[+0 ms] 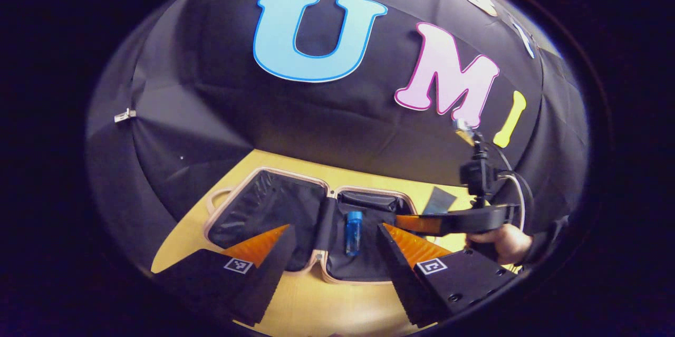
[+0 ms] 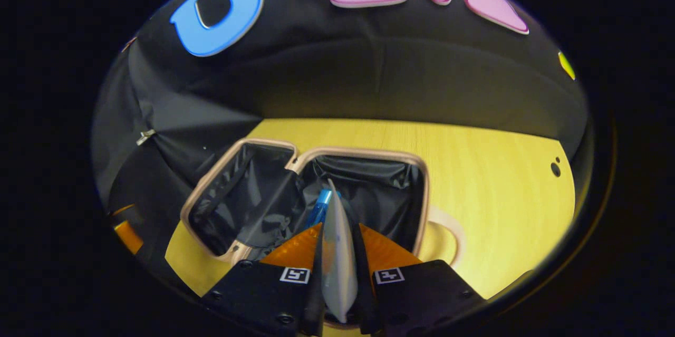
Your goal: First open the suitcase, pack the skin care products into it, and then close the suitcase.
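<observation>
The suitcase (image 1: 263, 171) (image 2: 364, 152) lies open flat on the yellow table (image 1: 327, 300), showing a pale rim and black lining in both halves. A blue bottle (image 1: 352, 231) (image 2: 322, 205) rests in the right half, near the hinge. My left gripper (image 1: 334, 227) hovers open over the near edge with nothing between its fingers. My right gripper (image 2: 340, 226) is shut on a flat pale packet (image 2: 337, 258), seen edge-on, above the right half. In the left gripper view the right gripper (image 1: 401, 219) reaches in from the right, held by a hand (image 1: 498, 242), with the packet (image 1: 440, 201) sticking up.
The suitcase's handle loop (image 2: 448, 231) (image 1: 216, 197) lies on the table beside the case. Bare tabletop (image 2: 490, 194) stretches to the right, with two small holes (image 2: 555, 168). The black cloth wall stands close behind, with a metal clip (image 1: 125, 114) on it.
</observation>
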Demonstrator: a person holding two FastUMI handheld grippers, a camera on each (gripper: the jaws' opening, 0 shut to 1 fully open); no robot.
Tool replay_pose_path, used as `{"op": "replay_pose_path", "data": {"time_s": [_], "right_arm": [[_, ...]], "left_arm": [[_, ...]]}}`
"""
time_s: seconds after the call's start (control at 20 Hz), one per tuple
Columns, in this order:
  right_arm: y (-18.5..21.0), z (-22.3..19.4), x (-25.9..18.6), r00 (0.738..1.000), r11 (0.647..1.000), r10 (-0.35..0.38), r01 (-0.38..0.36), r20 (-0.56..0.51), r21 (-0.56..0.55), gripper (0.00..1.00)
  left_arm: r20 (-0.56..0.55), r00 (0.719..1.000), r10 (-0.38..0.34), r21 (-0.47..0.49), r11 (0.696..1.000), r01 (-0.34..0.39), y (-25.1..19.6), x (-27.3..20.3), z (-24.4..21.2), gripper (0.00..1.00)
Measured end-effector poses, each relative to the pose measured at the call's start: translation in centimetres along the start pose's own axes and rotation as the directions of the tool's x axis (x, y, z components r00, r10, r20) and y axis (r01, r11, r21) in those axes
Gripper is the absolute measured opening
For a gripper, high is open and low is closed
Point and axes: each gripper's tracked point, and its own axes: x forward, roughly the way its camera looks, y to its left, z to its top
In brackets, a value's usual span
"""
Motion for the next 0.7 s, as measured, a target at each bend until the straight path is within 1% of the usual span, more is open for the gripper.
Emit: {"op": "replay_pose_path", "data": {"time_s": [0.1, 0.15, 0.25, 0.35, 0.4, 0.5, 0.6, 0.7], "right_arm": [[-0.7, -1.1, 2.7, 0.997, 0.998, -0.059, 0.058, -0.049, -0.028, 0.3], [-1.5, -1.7, 3.9, 0.993, 0.994, -0.099, 0.095, -0.067, -0.062, 0.29], [-2.5, -2.9, 5.3, 0.98, 0.986, -0.158, 0.149, -0.125, -0.079, 0.29], [-3.1, -3.9, 6.2, 0.967, 0.981, -0.191, 0.183, -0.168, -0.062, 0.3], [-3.4, -4.1, 6.4, 0.961, 0.978, -0.207, 0.2, -0.181, -0.056, 0.24], [-3.5, -3.7, 6.2, 0.961, 0.975, -0.221, 0.214, -0.168, -0.058, 0.28], [-3.1, -2.4, 5.5, 0.969, 0.973, -0.222, 0.213, -0.108, -0.086, 0.53], [-2.2, -1.3, 4.0, 0.978, 0.973, -0.2, 0.193, -0.05, -0.125, 0.78]], "left_arm": [[0.014, 1.0, -0.007, -0.008, 1.0, 0.008, 0.5, -1.0, 0.3, 0.97], [0.02, 1.0, -0.011, -0.009, 1.0, 0.011, 0.6, -1.7, 0.5, 0.96], [0.031, 1.0, -0.007, 0.0, 1.0, 0.007, 0.9, -2.5, 0.6, 0.97], [0.037, 0.999, -0.01, 0.011, 1.0, 0.01, 0.8, -3.1, 0.7, 0.96], [0.038, 0.999, -0.012, 0.016, 1.0, 0.011, 0.8, -3.4, 0.7, 0.96], [0.035, 0.999, -0.007, 0.026, 1.0, 0.006, 1.0, -3.6, 0.4, 0.96], [0.04, 0.999, 0.035, 0.026, 0.999, -0.036, 2.1, -3.7, 0.1, 0.96], [0.051, 0.996, 0.077, -0.028, 0.997, -0.076, 3.3, -3.4, -0.6, 0.96]]}}
